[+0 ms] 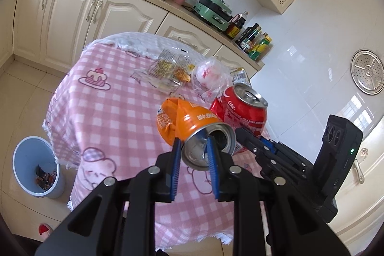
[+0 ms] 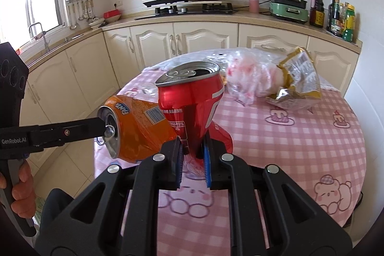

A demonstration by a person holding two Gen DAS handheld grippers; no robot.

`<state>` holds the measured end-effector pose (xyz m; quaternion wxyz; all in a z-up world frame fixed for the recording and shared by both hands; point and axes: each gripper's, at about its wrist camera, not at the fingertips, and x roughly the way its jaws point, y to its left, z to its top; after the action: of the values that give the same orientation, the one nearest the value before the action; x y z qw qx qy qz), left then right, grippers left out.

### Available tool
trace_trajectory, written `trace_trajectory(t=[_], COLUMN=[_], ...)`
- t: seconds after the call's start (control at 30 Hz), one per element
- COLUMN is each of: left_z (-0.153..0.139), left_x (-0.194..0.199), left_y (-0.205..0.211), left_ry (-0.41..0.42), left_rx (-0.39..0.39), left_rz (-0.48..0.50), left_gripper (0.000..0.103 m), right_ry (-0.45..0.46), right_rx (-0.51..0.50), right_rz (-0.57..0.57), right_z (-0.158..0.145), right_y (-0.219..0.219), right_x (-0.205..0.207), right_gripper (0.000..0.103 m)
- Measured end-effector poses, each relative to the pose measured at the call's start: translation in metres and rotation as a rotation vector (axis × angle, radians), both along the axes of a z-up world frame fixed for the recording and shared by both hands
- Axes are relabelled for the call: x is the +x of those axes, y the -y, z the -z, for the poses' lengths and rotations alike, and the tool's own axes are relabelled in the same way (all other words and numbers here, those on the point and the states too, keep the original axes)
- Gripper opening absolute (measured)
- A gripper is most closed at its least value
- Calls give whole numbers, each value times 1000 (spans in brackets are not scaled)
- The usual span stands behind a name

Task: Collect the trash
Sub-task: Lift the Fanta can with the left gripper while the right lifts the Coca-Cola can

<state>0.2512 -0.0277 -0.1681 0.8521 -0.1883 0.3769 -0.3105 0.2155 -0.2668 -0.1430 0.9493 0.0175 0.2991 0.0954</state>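
A crushed orange soda can point(image 1: 192, 121) hangs over the pink checked table point(image 1: 108, 112), with my left gripper point(image 1: 194, 143) shut on its open rim. From the right wrist view the same orange can point(image 2: 139, 126) lies sideways, with the left gripper point(image 2: 100, 126) on its mouth. A dented red cola can point(image 2: 192, 92) stands upright, and my right gripper point(image 2: 192, 143) is shut on its squeezed lower body. The two cans touch side by side. In the left wrist view the red can point(image 1: 242, 109) sits just right of the orange one, with the right gripper point(image 1: 249, 138) below it.
A blue bin point(image 1: 36, 167) holding some wrappers stands on the floor left of the table. On the table lie clear wrappers point(image 1: 165, 68), a crumpled plastic bag point(image 2: 247, 73) and a gold snack bag point(image 2: 297, 78). Kitchen cabinets run behind. A hand point(image 2: 21, 186) grips the left tool.
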Motion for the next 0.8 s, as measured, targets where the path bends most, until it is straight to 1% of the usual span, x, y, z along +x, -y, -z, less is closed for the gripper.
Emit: trace_trajectory(t=[0.17, 0.2, 0.33, 0.43, 0.5, 0.53, 0.57, 0.6, 0.63, 0.67, 0.73, 0.77, 0.8], left_z=[-2, -1, 1, 8, 12, 13, 14, 13, 12, 11, 10, 10, 12], left_x=[-4, -4, -6, -3, 2, 6, 12, 17, 20, 23, 31, 36, 41], left_y=[-11, -13, -19, -22, -26, -27, -28, -32, -36, -40, -44, -46, -48], left_ry=[3, 0, -4, -27, -25, -25, -31, -25, -1, 20, 49, 60, 65], left_rx=[-27, -34, -26, -39, -49, -55, -48, -29, -23, -16, 28, 35, 42], left_rz=[-3, 2, 3, -2, -11, -12, -22, -65, -107, -129, -165, -176, -183], left_gripper=[16, 0, 0, 0, 0, 2, 14, 36, 42, 45, 47, 53, 56], right_ry=[3, -1, -8, -16, -21, -26, -29, -30, -32, -33, -33, -33, -32], right_rx=[-4, -7, -7, -9, -11, -9, -7, -4, -3, 0, 8, 9, 11], right_rz=[-18, -23, -37, -41, -37, -33, -32, -31, -29, -26, -22, -20, -17], right_z=[-1, -1, 2, 4, 7, 9, 10, 11, 11, 11, 10, 10, 9], right_y=[-13, -16, -22, -24, -25, -24, -23, -23, -22, -21, -19, -19, -18], right_x=[-1, -1, 0, 1, 2, 4, 6, 8, 10, 12, 18, 20, 23], right_gripper=[14, 14, 14, 14, 14, 14, 14, 14, 14, 14, 14, 14, 14])
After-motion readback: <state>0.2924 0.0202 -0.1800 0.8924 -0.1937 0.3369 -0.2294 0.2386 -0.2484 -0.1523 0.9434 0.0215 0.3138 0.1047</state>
